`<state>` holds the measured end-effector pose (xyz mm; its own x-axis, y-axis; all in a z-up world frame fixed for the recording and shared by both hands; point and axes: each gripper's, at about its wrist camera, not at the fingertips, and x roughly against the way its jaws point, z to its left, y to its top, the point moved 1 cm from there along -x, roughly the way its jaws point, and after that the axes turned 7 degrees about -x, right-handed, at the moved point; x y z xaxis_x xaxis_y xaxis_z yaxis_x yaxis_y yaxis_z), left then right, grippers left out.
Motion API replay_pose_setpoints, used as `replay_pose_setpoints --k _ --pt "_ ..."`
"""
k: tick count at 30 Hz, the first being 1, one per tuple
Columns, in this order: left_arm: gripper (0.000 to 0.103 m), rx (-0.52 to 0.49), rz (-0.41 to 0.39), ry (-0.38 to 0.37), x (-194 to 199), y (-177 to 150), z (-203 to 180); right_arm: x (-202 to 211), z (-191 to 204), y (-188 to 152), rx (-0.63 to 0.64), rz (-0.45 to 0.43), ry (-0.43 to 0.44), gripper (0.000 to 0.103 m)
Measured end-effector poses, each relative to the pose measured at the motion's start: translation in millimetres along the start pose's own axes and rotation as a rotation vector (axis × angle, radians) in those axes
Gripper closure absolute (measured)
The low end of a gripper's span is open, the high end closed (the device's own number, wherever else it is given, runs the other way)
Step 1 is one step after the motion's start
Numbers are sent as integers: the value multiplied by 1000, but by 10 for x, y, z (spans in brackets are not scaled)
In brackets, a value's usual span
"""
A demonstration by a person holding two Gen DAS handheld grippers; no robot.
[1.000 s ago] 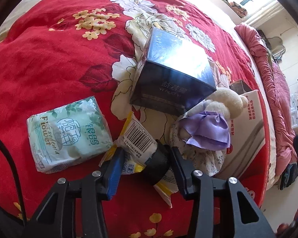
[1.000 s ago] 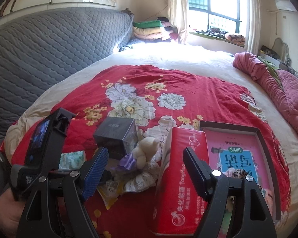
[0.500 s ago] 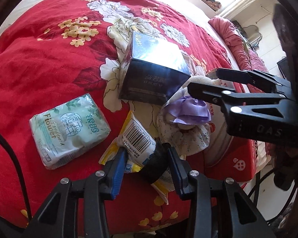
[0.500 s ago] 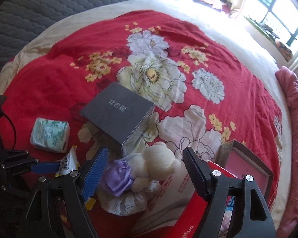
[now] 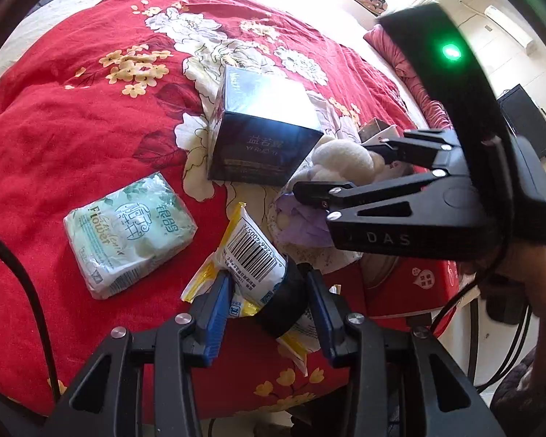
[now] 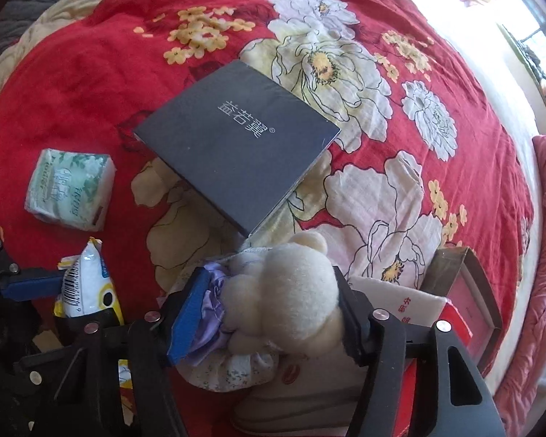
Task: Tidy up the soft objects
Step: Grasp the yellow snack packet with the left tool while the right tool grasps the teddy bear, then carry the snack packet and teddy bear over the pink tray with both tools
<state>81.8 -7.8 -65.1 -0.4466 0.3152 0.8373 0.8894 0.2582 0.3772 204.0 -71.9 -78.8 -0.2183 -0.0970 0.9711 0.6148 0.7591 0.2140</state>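
Observation:
A cream teddy bear [image 6: 287,287] with a purple bow [image 6: 211,313] and lace skirt lies on the red floral quilt [image 6: 91,73]. My right gripper [image 6: 269,313] has its fingers on both sides of the bear, touching it. It also shows in the left wrist view [image 5: 345,167] over the bear [image 5: 342,156]. My left gripper [image 5: 269,302] is shut on a yellow and white barcode packet [image 5: 251,255]. A green tissue pack [image 5: 127,233] lies to its left, also in the right wrist view [image 6: 69,189].
A dark blue box [image 5: 262,134] sits behind the bear, seen from above in the right wrist view [image 6: 236,145]. A red and white tissue pack [image 6: 400,327] and an open box with a pink book [image 6: 469,291] lie at the right. The bed edge is near.
My right gripper has come down from above and closed in around the teddy bear. My left gripper has stayed on the packet.

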Motion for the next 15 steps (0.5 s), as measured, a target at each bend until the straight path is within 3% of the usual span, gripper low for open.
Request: replay_pose_setpoints --k 4,5,6,9,15 --pt "61 -6 -26 7 79 -6 -9 217 -38 -236 -101 -137 50 43" --pt "61 -10 -34 10 102 -3 -11 284 -42 -300 -123 -176 59 48" --pt "61 -15 -41 14 122 -7 -16 356 -49 -362 -145 -210 71 73" --pt "61 -28 -62 21 168 -7 -47 539 -92 -513 -218 -299 72 72" --pt "61 -35 -73 47 206 -19 -114 607 -189 -595 -328 -370 123 72"
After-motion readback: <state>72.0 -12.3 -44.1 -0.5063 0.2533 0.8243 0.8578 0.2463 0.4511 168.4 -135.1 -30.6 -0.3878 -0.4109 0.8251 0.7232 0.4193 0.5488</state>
